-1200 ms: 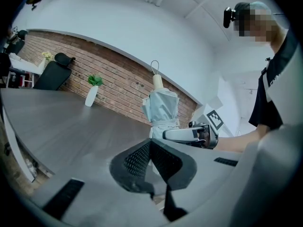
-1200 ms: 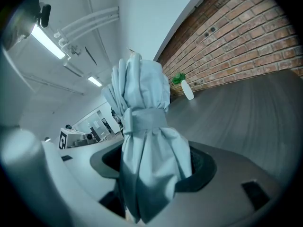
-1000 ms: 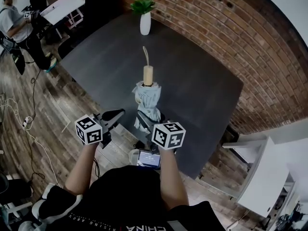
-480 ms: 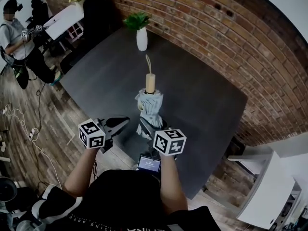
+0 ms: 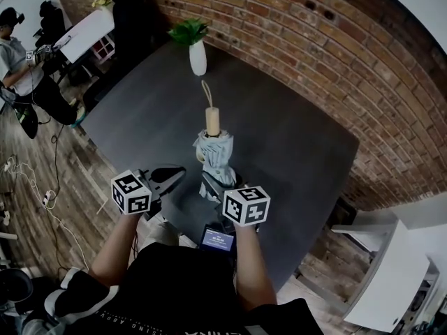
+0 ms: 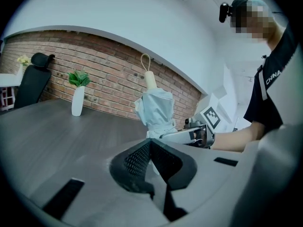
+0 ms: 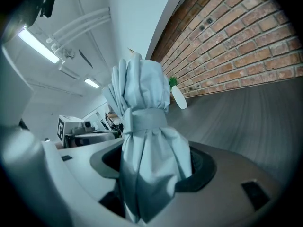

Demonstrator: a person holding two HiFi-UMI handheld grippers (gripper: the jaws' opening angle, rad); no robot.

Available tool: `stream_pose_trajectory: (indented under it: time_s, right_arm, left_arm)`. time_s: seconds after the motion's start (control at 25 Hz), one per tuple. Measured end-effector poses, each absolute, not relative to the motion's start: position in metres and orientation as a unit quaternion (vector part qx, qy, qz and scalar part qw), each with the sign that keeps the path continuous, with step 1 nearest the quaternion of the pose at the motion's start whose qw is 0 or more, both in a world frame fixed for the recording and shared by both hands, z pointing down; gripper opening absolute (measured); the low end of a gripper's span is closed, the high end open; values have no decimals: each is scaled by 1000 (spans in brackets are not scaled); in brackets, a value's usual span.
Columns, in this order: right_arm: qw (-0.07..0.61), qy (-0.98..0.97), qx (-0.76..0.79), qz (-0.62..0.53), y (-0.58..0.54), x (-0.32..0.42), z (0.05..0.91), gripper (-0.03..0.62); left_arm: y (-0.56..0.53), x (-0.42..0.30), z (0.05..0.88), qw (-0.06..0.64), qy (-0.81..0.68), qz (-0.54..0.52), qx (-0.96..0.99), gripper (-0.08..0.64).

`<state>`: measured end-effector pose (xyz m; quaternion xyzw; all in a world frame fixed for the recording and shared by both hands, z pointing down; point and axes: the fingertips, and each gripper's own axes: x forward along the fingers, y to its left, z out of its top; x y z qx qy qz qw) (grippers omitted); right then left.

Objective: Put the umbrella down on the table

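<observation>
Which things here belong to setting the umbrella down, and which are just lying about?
Job: umbrella, clamped in the right gripper; table; left gripper, shut, empty.
Lying about: vase with plant; office chair.

Two grippers are showing: the left gripper point(image 5: 171, 175) and the right gripper point(image 5: 213, 181). One umbrella point(image 5: 215, 158), one vase point(image 5: 198, 58), one counter point(image 5: 279, 138), one chair point(image 5: 136, 5) and one person point(image 5: 17, 54) are appearing too.

Folded pale blue umbrella point(image 5: 214, 155), strap cinched round the canopy, wooden handle point(image 5: 212, 121) with cord loop uppermost, upright over the dark grey table point(image 5: 293, 138), lower end clamped in the right gripper point(image 5: 218, 184)
</observation>
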<state>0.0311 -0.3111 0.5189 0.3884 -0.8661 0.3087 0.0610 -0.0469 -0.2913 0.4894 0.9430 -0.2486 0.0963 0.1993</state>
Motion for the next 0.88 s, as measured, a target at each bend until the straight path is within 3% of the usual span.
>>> stream_pose_trajectory:
  time_s: [0.88]
  right_arm:
    - [207, -865, 392, 235, -425, 28, 517, 291]
  left_arm:
    - [-402, -39, 479, 181, -168, 123, 961, 3]
